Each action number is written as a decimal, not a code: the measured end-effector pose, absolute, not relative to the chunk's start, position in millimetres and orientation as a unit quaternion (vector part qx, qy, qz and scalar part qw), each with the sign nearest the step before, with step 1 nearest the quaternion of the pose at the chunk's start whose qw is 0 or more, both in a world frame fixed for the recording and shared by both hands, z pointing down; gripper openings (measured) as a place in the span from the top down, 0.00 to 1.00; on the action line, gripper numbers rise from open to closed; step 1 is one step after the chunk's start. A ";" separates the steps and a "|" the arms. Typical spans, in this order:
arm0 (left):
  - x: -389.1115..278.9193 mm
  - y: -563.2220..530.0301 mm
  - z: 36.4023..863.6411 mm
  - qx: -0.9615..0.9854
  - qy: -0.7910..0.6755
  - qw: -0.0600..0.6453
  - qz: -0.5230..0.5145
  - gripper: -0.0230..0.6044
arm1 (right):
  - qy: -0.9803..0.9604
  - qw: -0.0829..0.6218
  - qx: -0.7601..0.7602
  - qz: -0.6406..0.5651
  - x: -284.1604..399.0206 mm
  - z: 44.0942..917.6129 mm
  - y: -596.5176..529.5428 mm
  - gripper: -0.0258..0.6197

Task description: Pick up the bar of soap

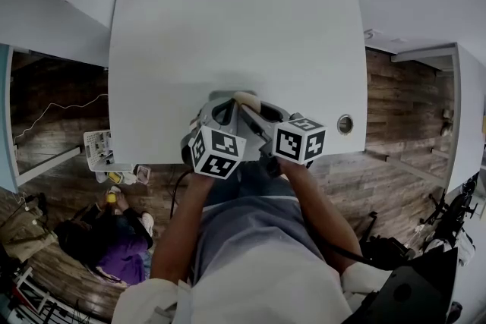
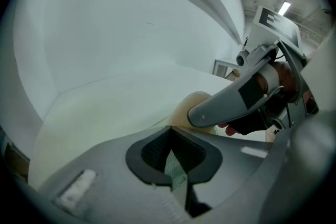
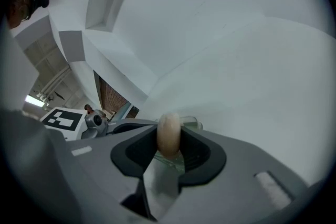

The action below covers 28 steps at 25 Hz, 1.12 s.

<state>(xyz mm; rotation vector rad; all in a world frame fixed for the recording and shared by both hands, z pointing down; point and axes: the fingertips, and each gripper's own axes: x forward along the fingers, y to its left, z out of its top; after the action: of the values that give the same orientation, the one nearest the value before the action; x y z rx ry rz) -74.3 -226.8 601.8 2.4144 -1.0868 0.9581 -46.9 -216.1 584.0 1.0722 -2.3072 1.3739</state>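
Observation:
The bar of soap (image 1: 244, 98) is a cream oval, standing on edge near the front edge of the white table (image 1: 228, 19). My right gripper (image 1: 255, 110) is shut on it: in the right gripper view the soap (image 3: 169, 135) sits upright with both dark pads pressed on its flat faces. In the left gripper view the soap (image 2: 191, 107) shows just beyond my jaws, with a grey finger (image 2: 231, 102) of the right gripper across it. My left gripper (image 1: 221, 107) sits close beside it on the left, its jaws (image 2: 170, 136) together with nothing held.
A round cable hole (image 1: 345, 124) lies in the table to the right of the grippers. Wooden floor surrounds the table. A person (image 1: 114, 239) sits on the floor at the lower left beside a small white rack (image 1: 99, 152).

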 end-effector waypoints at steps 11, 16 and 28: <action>-79.0 -231.2 594.1 0.847 -0.402 0.192 0.291 0.96 | -0.781 0.103 0.364 0.497 -43.6 583.7 -213.2 0.77; -81.8 -231.1 589.3 0.847 -0.403 0.195 0.287 0.96 | -0.783 0.095 0.355 0.501 -46.9 579.9 -213.5 0.77; -83.6 -228.9 566.2 0.851 -0.410 0.185 0.270 0.96 | -0.788 0.065 0.334 0.513 -47.4 560.0 -211.5 0.77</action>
<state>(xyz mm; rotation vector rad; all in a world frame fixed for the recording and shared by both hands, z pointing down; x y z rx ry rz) -83.6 -228.9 566.2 2.3993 -1.1552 0.7608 -47.4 -211.5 560.0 1.0093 -2.3780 1.5487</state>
